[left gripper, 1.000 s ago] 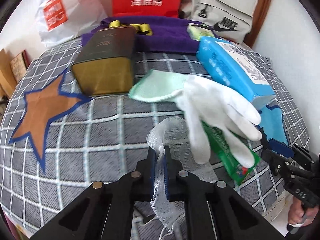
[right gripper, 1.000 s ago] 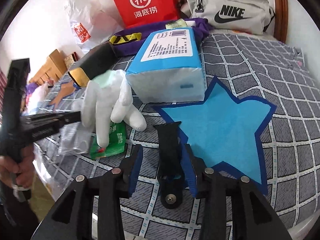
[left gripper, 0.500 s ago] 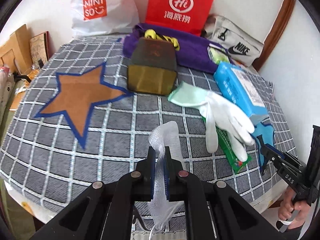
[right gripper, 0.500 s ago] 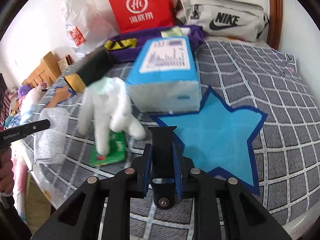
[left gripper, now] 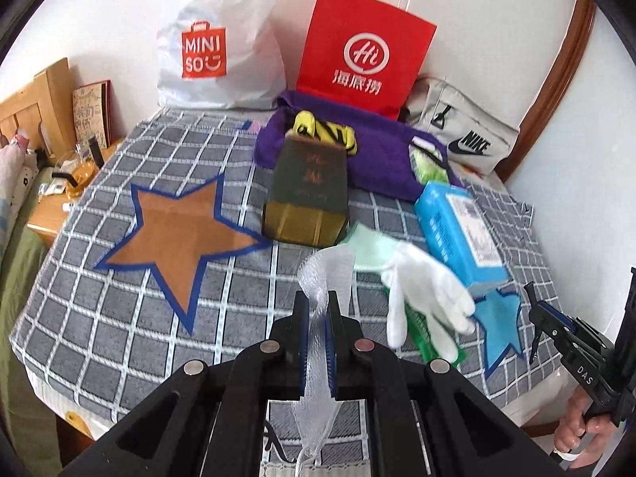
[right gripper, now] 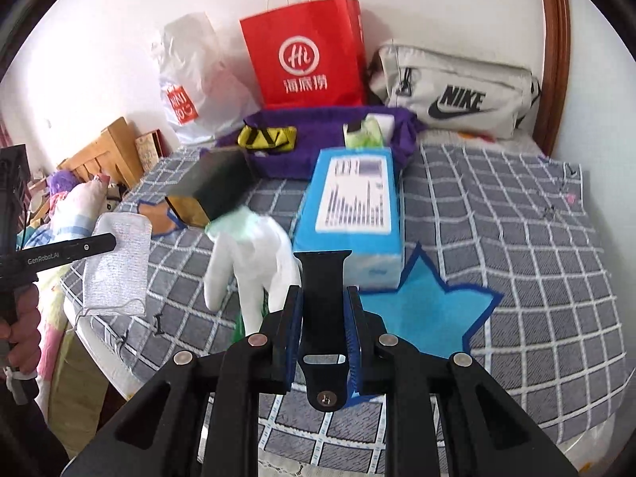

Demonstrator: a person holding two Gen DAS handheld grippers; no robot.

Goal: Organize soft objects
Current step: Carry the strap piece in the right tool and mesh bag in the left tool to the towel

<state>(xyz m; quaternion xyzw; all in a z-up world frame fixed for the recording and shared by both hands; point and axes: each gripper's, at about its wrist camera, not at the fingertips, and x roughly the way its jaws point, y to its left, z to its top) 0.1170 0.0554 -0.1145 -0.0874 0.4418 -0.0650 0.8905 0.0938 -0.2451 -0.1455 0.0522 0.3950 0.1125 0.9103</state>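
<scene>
My left gripper (left gripper: pixel 317 306) is shut on a white gauze cloth (left gripper: pixel 328 274), which hangs above the checked bedspread (left gripper: pixel 119 318). The right wrist view shows the gauze (right gripper: pixel 117 266) dangling at the left edge. My right gripper (right gripper: pixel 322 298) is shut on a black watch strap (right gripper: pixel 324 274), held upright above the blue star patch (right gripper: pixel 429 310). A white glove (right gripper: pixel 254 262) with a pale green cuff lies over a green packet (left gripper: pixel 427 342). Behind the glove sits a blue tissue pack (right gripper: pixel 357 214). A brown star patch (left gripper: pixel 179 238) lies to the left.
A dark green and gold box (left gripper: pixel 310 194) stands mid-bed in front of a purple towel (left gripper: pixel 377 151). A red paper bag (left gripper: pixel 361 51), a white plastic bag (left gripper: pixel 214 47) and a grey waist bag (right gripper: pixel 457 95) line the wall. A wooden nightstand (left gripper: pixel 43 214) is left.
The right jaws have closed on the black strap and lifted it off the blue star. The left gripper has risen with the gauze, away from the glove.
</scene>
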